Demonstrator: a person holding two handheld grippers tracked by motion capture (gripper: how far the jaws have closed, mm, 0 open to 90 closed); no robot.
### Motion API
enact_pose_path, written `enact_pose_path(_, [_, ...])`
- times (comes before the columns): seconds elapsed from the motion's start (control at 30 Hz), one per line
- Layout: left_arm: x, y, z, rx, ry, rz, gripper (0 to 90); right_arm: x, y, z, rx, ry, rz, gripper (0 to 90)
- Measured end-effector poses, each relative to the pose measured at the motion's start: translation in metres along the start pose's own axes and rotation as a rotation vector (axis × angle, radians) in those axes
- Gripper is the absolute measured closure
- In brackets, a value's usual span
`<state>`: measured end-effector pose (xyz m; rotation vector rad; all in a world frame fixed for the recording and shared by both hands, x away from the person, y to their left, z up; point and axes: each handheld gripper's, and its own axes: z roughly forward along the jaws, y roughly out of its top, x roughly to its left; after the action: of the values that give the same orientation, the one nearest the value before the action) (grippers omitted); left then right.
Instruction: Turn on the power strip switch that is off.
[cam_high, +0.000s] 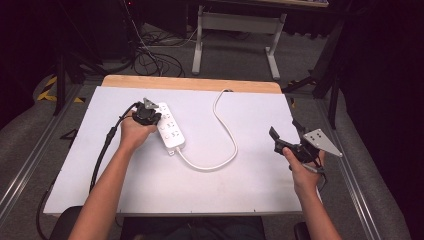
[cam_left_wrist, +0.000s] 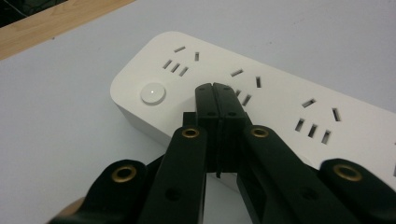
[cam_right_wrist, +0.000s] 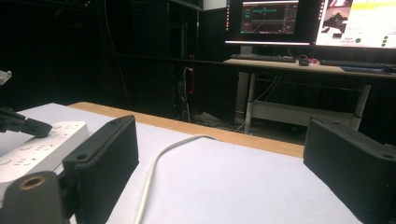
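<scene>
A person works at a white-topped table (cam_high: 150, 190) with a claw in each hand. The left claw (cam_left_wrist: 215, 88) has its two black jaws pressed flat together with nothing between them, tips lowered onto the top face of a white power strip (cam_left_wrist: 280, 100). The strip lies directly under those tips, running away to their right in the left gripper view. Just left of the tips sits the strip's round button (cam_left_wrist: 153, 93); it is near them, not under them. Whether the tips actually touch the plastic or hover a hair above is hard to tell from this angle.

The step in hand looks like pressing that button with the closed jaws. The next move would call for a small shift of the tips onto the button, then a short, firm downward push.

The right claw (cam_high: 289, 134) is held well apart from the strip, over the table's right side, jaws spread wide and empty; its ribbed black pads (cam_right_wrist: 109, 158) frame the view.

The strip is a smooth, matte, rounded-corner bar of hard plastic with rows of slotted sockets. The button is a shallow glossy disc. A white cord (cam_high: 227, 127), round and limp, snakes from the strip's near end across the table. The tabletop is flat and matte, with a pale wood edge (cam_high: 200, 82) at the far side
</scene>
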<state>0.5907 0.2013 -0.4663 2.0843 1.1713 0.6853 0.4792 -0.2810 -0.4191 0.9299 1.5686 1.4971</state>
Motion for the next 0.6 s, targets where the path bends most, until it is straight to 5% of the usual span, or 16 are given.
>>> enact_pose_path(0.6, [0.0001, -0.0014, 0.0003, -0.012, -0.005, -0.006, 90.0, 0.0006, 0.0013, -0.0035, 0.0, -0.008, 0.003, 10.9])
